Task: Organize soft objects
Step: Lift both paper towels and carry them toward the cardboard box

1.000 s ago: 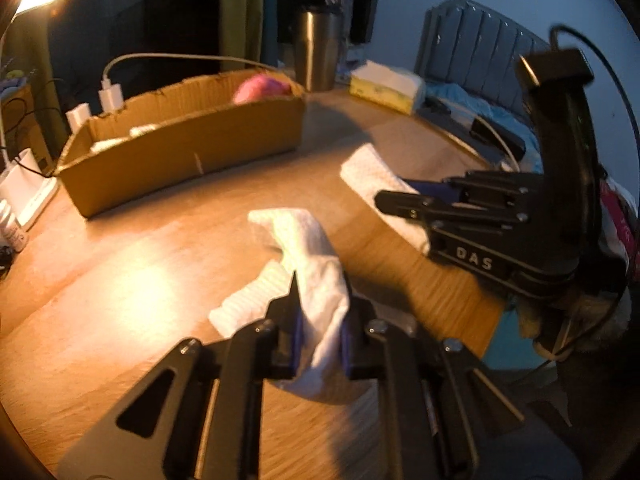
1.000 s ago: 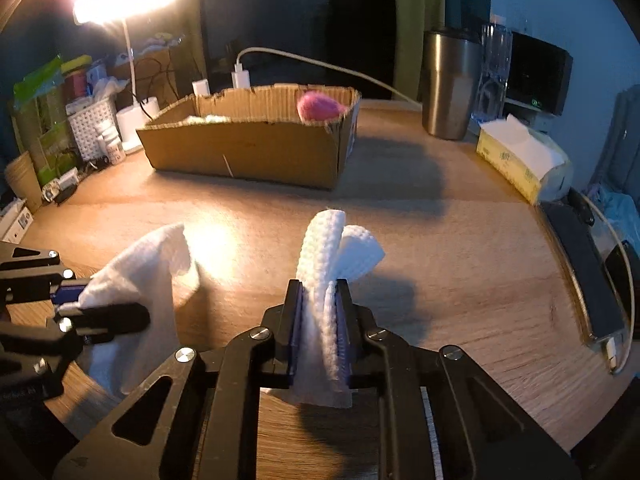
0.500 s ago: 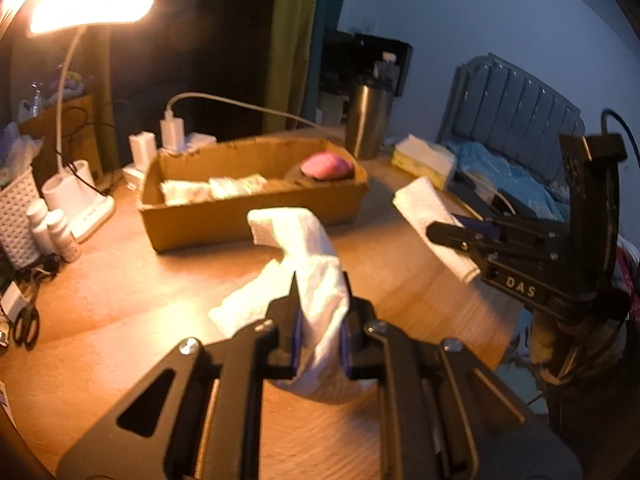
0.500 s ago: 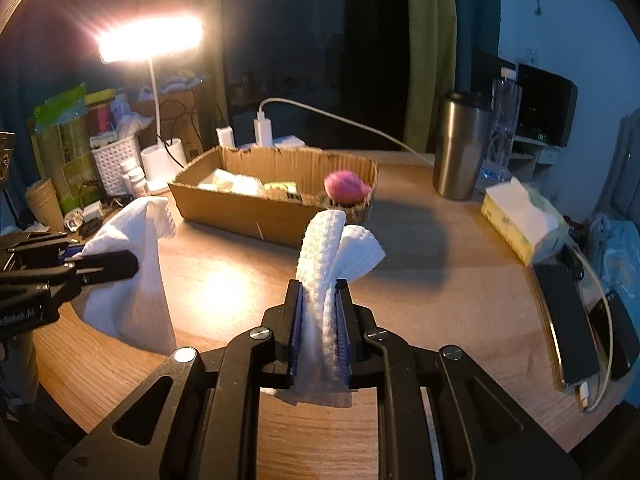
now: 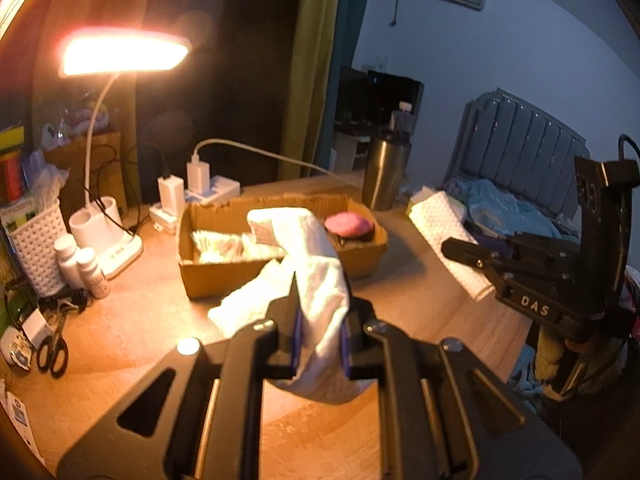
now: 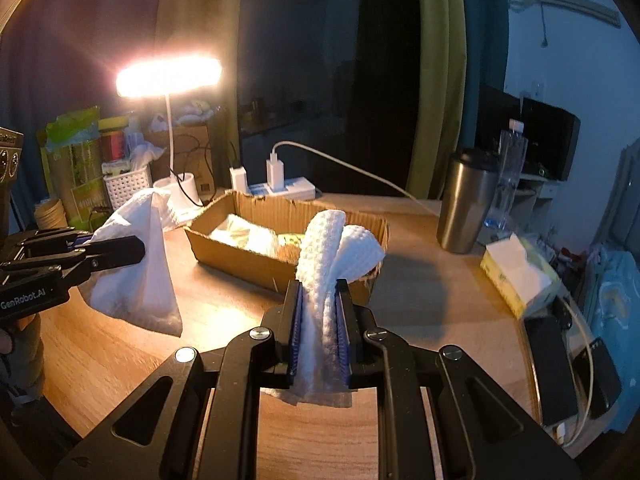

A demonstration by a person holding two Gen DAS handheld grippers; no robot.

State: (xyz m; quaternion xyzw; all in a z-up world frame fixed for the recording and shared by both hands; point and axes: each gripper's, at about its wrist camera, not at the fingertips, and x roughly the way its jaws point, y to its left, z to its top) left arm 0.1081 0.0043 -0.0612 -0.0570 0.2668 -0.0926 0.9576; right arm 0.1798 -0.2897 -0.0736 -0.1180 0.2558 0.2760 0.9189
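While both claws are raised above the surface, the scene reads as follows.

Table [image 6: 432, 292]: wooden top, below both claws and extending ahead of them.
Cardboard box [image 6: 240, 256]: open tray on the table, directly ahead of both claws; it holds pale folded cloths [image 5: 224, 245] toward its left end and a pink soft object [image 5: 347, 225] at its right end.
Desk lamp [image 5: 124, 54]: lit, ahead and to the left of both claws, behind the box.
Steel tumbler [image 6: 464, 200]: upright, ahead and to the right of the right claw, beyond the right end of the box.
Tissue pack [image 6: 516, 276]: on the table to the right of the right claw, nearer than the tumbler.
Left claw [image 5: 320, 344]: clamped on a white cloth [image 5: 316, 256]; seen from the right wrist, it sits to the left of the right claw [image 6: 318, 328], well apart from it.
White cloth: pinched between the left jaws, held clear of the table; a loose tail hangs below the claw, and the upper part arches forward, overlapping the box in the left wrist view.
Right claw: clamped on a waffle-textured white cloth [image 6: 324, 260].
Waffle-textured white cloth: folded and upright between the right jaws, its top curling to the right, its lower edge hanging below the pads [image 6: 295, 332].
Scissors [image 5: 54, 350]: flat on the table, to the far left of the left claw.
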